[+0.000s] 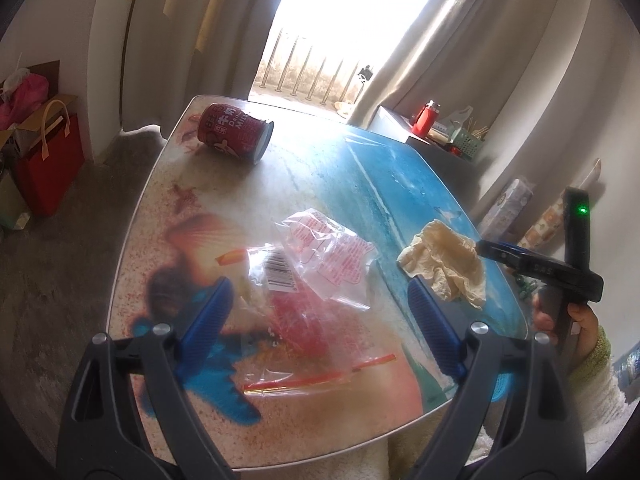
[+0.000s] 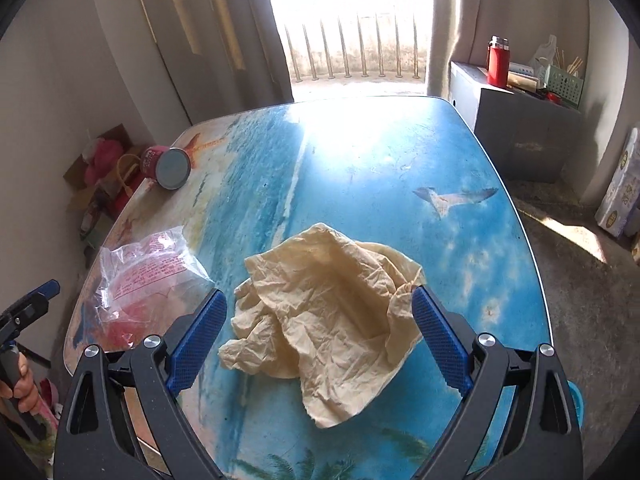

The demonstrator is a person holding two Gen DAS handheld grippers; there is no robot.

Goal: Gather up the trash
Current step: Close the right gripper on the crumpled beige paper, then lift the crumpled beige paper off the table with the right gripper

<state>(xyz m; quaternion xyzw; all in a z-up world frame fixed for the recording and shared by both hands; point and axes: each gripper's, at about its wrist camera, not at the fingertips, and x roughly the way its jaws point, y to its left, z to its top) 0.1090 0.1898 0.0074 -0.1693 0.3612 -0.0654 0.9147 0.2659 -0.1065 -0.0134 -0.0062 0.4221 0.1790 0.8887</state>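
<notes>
Both grippers gape wide – left gripper [image 1: 320, 308] over plastic wrapper [image 1: 324, 264], right gripper [image 2: 320, 320] around crumpled paper [image 2: 332, 320]; can [image 1: 234, 132] far off.

Home, living-room type space. Cues: beach-print tabletop [image 2: 360, 184], long curtains [image 1: 460, 40] at a balcony door with railing [image 2: 352, 48], red thermos [image 2: 497, 62] on a grey cabinet [image 2: 520, 128], gift bags [image 1: 48, 160] on concrete floor [image 2: 580, 300].

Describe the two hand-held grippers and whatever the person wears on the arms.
Each hand-held gripper, left and right, has two dark grey plastic arms with triangular cut-outs and silver pivot bolts, ending in blue ribbed pads. Seen from the left wrist, the right one's black body carries white lettering and a green light. The sleeve is pale green knit over fluffy cream fabric.
</notes>
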